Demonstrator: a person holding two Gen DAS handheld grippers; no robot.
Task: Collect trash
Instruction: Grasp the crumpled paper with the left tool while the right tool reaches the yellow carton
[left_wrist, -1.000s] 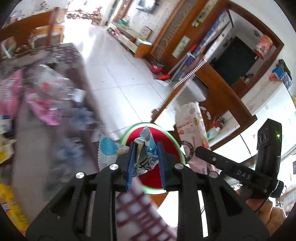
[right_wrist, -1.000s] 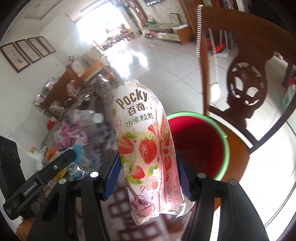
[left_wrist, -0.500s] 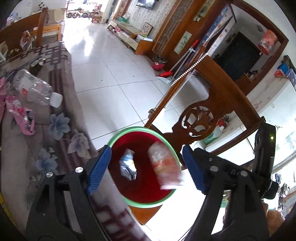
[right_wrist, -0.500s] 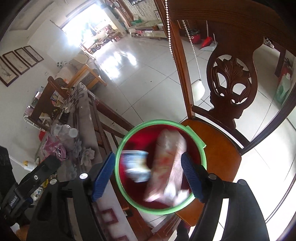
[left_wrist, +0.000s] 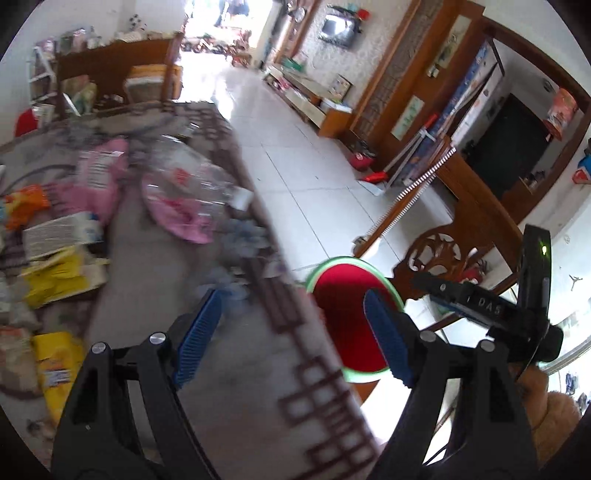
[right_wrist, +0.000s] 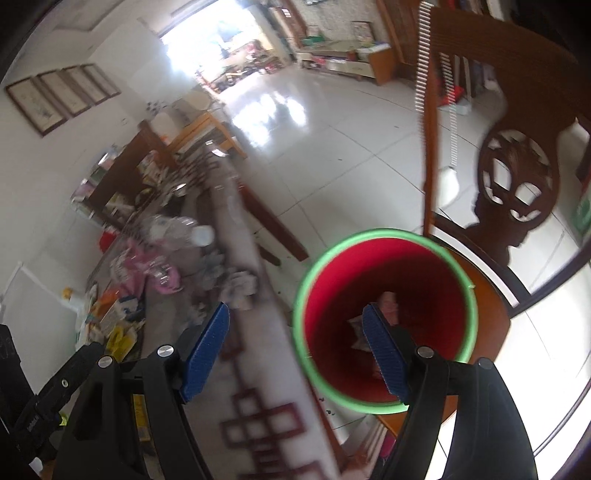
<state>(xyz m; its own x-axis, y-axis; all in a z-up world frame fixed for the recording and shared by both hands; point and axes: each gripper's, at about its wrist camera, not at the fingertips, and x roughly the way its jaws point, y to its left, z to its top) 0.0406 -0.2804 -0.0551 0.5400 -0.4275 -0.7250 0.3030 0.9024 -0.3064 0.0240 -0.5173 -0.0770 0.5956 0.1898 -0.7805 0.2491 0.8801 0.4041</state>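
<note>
Both grippers stand with their jaws spread wide and nothing between the blue pads. The left gripper (left_wrist: 293, 334) hangs over the near edge of the tabletop (left_wrist: 155, 280), which wears a grey cloth with a dark brown fret border; its right pad shows against the red bucket's mouth, its left pad over the cloth. The right gripper (right_wrist: 297, 347) sits astride the same edge, its right pad over the bucket, its left pad over the cloth. The red bucket with a green rim (right_wrist: 384, 317) stands on the seat of a carved wooden chair (right_wrist: 517, 177), just beside the tabletop's edge. Inside it, low down, lie a pinkish wrapper (right_wrist: 388, 302) and a paler scrap (right_wrist: 356, 328), both partly hidden behind the right pad and too blurred to read. More trash lies on the tabletop, farther along from the bucket: a clear plastic bottle with a white cap (left_wrist: 195, 181) lying on its side near the edge, pink packets (left_wrist: 99, 177) beside and under it, a white box with printing (left_wrist: 61, 232), yellow wrappers (left_wrist: 55, 277) toward the left side, and an orange one (left_wrist: 22, 203) beyond them. Much of this heap is smeared by motion blur. At the lower right of the left view, part of the person's hand (left_wrist: 535, 384) shows behind the right gripper's body.
</note>
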